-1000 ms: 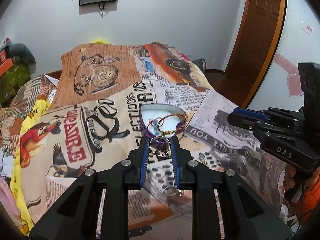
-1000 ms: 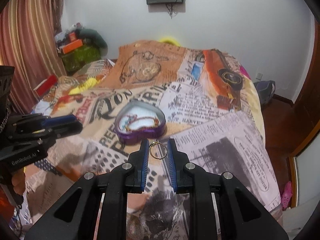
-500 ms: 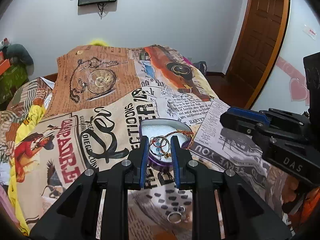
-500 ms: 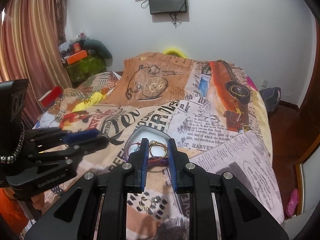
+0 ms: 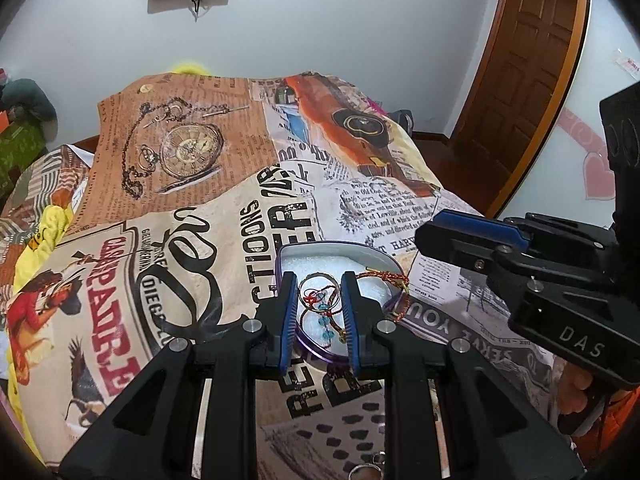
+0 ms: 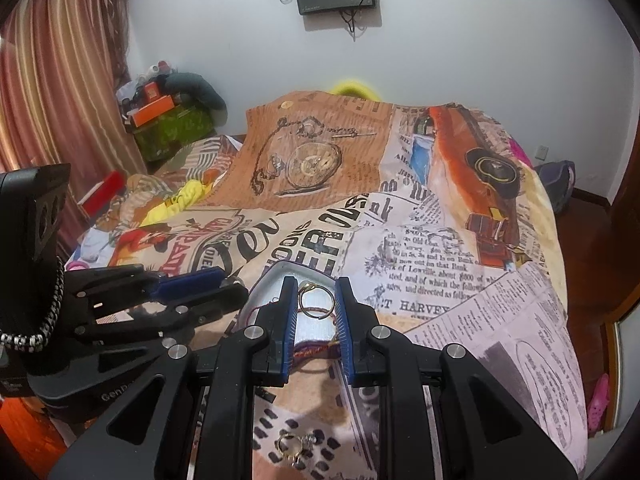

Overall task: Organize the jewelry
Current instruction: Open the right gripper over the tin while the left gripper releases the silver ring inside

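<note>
**Two rings held over the heart-shaped box**

Low in the centre of each wrist view, a gripper holds a ring above the purple heart-shaped box [image 5: 362, 254] on the printed bedspread [image 5: 200, 240]. The left gripper [image 5: 319, 298] has its blue fingers clamped on a silver ring [image 5: 319, 289]; the right gripper [image 6: 316, 300] pinches a gold ring [image 6: 316, 301]. Inside the box lie a red cord bracelet [image 5: 386, 278] and blue beads [image 5: 325, 326]. At the bottom edge of the right view, more rings [image 6: 295, 446] rest on the bedspread.
</note>
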Demonstrator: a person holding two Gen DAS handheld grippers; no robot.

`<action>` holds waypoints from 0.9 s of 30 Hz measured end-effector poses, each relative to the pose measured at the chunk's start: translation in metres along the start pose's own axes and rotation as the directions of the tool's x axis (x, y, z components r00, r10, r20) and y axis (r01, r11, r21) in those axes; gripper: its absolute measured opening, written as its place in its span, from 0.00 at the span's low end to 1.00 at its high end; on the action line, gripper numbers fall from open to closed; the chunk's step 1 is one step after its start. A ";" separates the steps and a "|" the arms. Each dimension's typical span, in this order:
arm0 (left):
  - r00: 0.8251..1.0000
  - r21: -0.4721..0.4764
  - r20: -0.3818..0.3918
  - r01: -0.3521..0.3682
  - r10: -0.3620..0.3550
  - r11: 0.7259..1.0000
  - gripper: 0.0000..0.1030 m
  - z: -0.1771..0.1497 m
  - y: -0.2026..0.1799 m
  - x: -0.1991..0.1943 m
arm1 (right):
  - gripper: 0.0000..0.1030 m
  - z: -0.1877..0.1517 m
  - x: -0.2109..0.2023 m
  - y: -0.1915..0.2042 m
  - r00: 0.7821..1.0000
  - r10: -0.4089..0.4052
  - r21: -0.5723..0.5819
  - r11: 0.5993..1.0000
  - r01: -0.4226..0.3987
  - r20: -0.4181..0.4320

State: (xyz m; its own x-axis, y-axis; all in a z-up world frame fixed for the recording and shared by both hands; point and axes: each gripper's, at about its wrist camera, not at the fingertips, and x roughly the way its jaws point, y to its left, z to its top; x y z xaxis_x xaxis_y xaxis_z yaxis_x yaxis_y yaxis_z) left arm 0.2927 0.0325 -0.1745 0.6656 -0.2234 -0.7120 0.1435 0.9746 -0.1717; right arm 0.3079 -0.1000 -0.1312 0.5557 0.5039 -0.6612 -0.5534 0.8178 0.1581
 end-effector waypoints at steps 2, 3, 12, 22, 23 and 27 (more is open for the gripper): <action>1.000 0.001 -0.012 0.011 -0.011 1.000 0.20 -0.001 0.000 0.005 | 0.16 0.002 0.005 -0.003 1.000 0.006 -0.001 1.000 -0.006 -0.009; 1.000 0.005 -0.018 0.010 -0.010 1.000 0.20 -0.001 0.000 0.007 | 0.16 0.003 0.007 -0.003 1.000 0.012 -0.001 1.000 -0.012 -0.013; 0.999 0.019 -0.054 0.006 -0.005 1.000 0.20 -0.004 -0.002 0.023 | 0.16 0.004 0.026 -0.008 0.998 0.035 0.001 0.999 -0.035 -0.058; 0.998 0.036 -0.063 0.004 -0.001 0.999 0.20 -0.006 -0.003 0.024 | 0.16 -0.002 0.046 -0.009 0.989 0.074 0.030 0.997 -0.071 -0.126; 0.998 0.038 -0.064 0.003 0.000 0.999 0.20 -0.006 -0.004 0.025 | 0.16 -0.002 0.047 -0.009 0.988 0.076 0.031 0.997 -0.072 -0.131; 0.998 0.044 -0.062 -0.009 0.012 0.999 0.20 -0.008 -0.004 0.025 | 0.16 -0.002 0.048 -0.010 0.988 0.074 0.041 0.997 -0.069 -0.138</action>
State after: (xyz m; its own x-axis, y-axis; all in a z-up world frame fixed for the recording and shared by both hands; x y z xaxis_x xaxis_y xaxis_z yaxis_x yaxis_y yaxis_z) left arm 0.3028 0.0227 -0.1964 0.6202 -0.2122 -0.7552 0.1698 0.9762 -0.1348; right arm 0.3390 -0.0845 -0.1665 0.4221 0.5197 -0.7428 -0.5644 0.7919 0.2332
